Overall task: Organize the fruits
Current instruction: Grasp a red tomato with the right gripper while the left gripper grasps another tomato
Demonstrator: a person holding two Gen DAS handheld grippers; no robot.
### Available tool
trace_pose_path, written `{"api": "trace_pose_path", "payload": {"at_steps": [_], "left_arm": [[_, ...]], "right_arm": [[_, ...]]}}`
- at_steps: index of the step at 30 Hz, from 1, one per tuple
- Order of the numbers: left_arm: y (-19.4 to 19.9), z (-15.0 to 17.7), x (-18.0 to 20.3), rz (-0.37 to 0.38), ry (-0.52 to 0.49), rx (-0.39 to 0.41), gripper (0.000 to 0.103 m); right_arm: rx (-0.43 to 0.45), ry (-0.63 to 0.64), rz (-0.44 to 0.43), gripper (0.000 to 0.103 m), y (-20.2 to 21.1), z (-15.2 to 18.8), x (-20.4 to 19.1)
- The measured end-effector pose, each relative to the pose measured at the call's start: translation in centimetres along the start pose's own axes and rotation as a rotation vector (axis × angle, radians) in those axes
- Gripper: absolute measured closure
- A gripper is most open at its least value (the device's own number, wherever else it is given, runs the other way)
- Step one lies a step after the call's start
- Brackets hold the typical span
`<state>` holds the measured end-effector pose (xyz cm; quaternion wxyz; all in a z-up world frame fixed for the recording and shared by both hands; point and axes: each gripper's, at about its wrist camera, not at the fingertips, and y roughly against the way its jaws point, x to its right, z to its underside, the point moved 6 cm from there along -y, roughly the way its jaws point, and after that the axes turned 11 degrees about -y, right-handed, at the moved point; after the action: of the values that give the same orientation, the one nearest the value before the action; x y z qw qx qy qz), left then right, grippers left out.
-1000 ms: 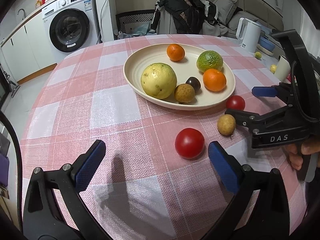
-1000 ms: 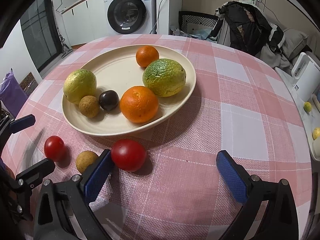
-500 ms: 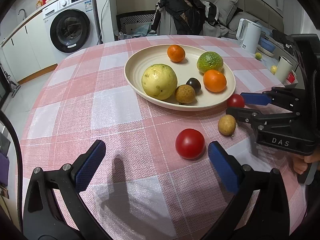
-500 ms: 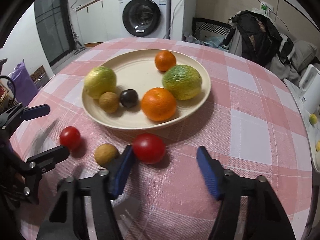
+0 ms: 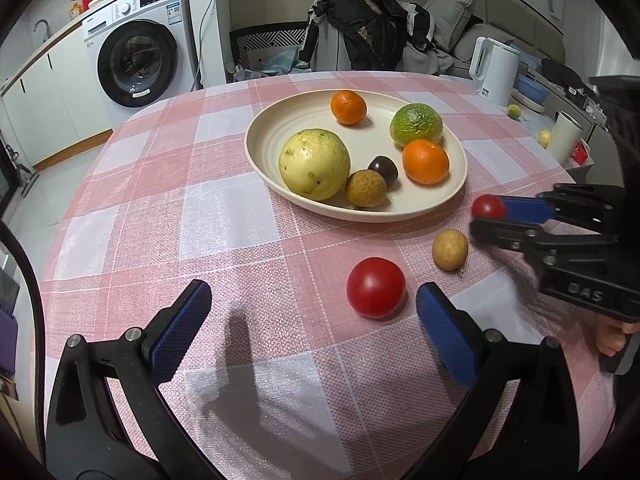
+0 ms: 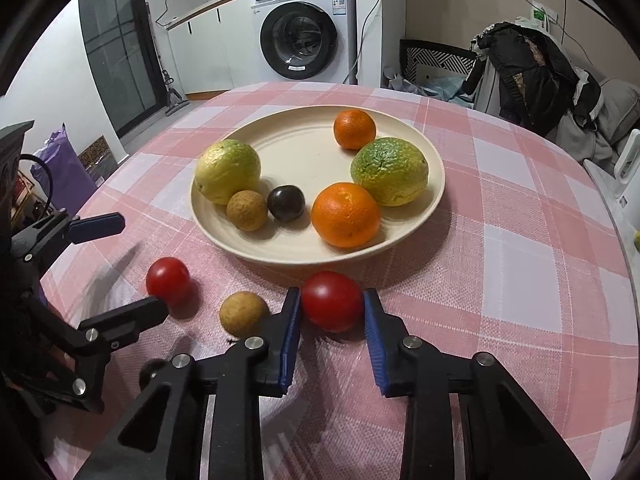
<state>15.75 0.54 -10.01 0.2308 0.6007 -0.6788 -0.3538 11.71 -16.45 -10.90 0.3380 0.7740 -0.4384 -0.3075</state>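
A cream plate holds several fruits: two oranges, a yellow-green fruit, a green fruit, a brown longan and a dark plum. On the cloth in front lie a red tomato, a small brown longan and a second red tomato. My right gripper is shut on the first tomato, its blue pads touching both sides; it also shows in the left wrist view. My left gripper is open and empty, with the second tomato just inside its right finger.
The round table has a pink checked cloth. A white kettle, a cup and small fruits stand on a counter to the right. A washing machine and a clothes-covered chair lie behind.
My right gripper moved forward around the tomato near the plate and closed its fingers on it. My left gripper stayed still and open.
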Motion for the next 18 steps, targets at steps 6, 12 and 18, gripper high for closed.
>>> {"api": "trace_pose_path", "payload": {"at_steps": [6, 12, 18], "left_arm": [[-0.2, 0.0, 0.4, 0.013, -0.016, -0.01, 0.003], [-0.8, 0.0, 1.3, 0.062, -0.048, -0.034, 0.031], [-1.0, -0.1, 2.2, 0.097, -0.078, -0.033, 0.043]], "right_arm": [[0.041, -0.011, -0.015, 0.072, 2.3, 0.9, 0.2], [0.071, -0.024, -0.026, 0.072, 3.4, 0.6, 0.3], [0.076, -0.025, -0.03, 0.072, 3.6, 0.5, 0.3]]}}
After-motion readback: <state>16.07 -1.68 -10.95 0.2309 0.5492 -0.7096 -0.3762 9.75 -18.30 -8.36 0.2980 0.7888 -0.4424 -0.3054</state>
